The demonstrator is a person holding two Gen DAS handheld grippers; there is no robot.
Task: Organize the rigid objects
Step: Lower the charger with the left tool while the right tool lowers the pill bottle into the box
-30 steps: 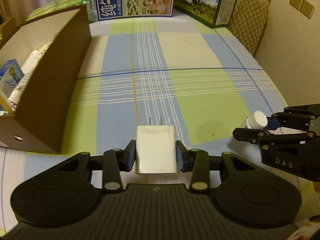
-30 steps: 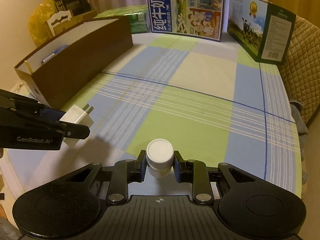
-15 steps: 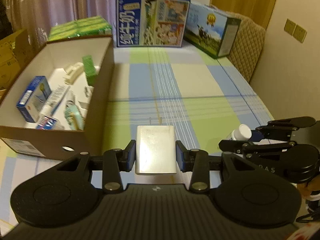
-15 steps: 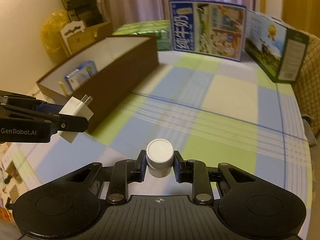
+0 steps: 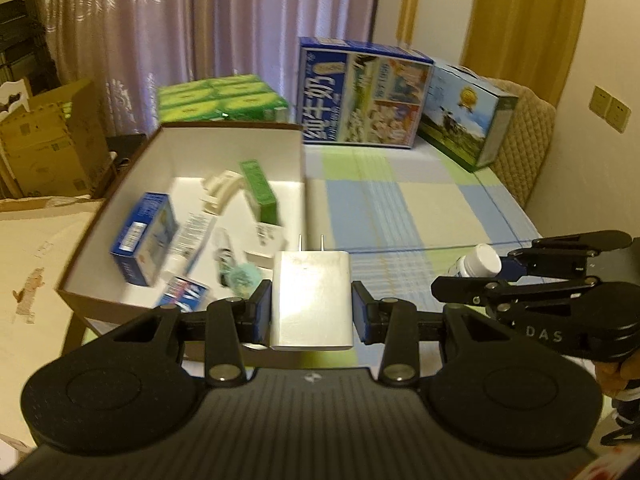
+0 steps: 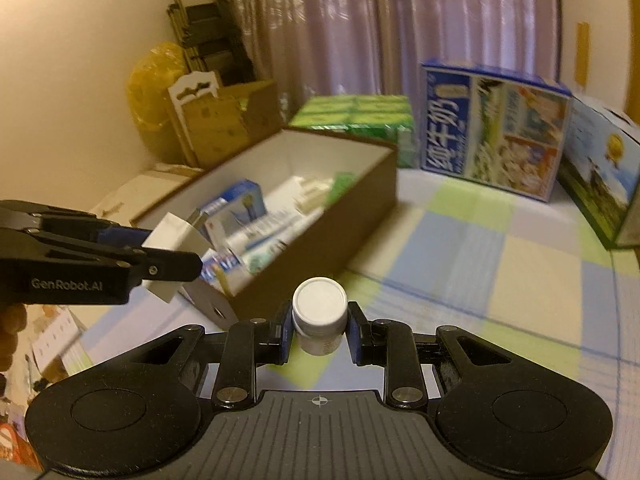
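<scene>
Left tool [image 5: 312, 312] closed on a white plug adapter [image 5: 311, 300], gripped by its flat sides, prongs pointing forward; right tool [image 6: 319, 326] closed on a small white-capped bottle [image 6: 319, 314], pinched just below the cap. Both objects hang clear of the checked counter [image 6: 500, 280]. The open cardboard box [image 5: 302, 148], already holding cartons and tubes, lies ahead and to the left of both tools; the adapter sits over its near right corner, while the bottle is short of the box's near wall and to its right. Likely risks: the smooth adapter could slide out between the pads if the grip slackens; the round bottle could swivel or slip, being held near its top; either object could strike the box's wall or rim if lowered too soon; the two tools, close side by side, could collide over the box; a drop onto the packed contents could leave things piled askew
</scene>
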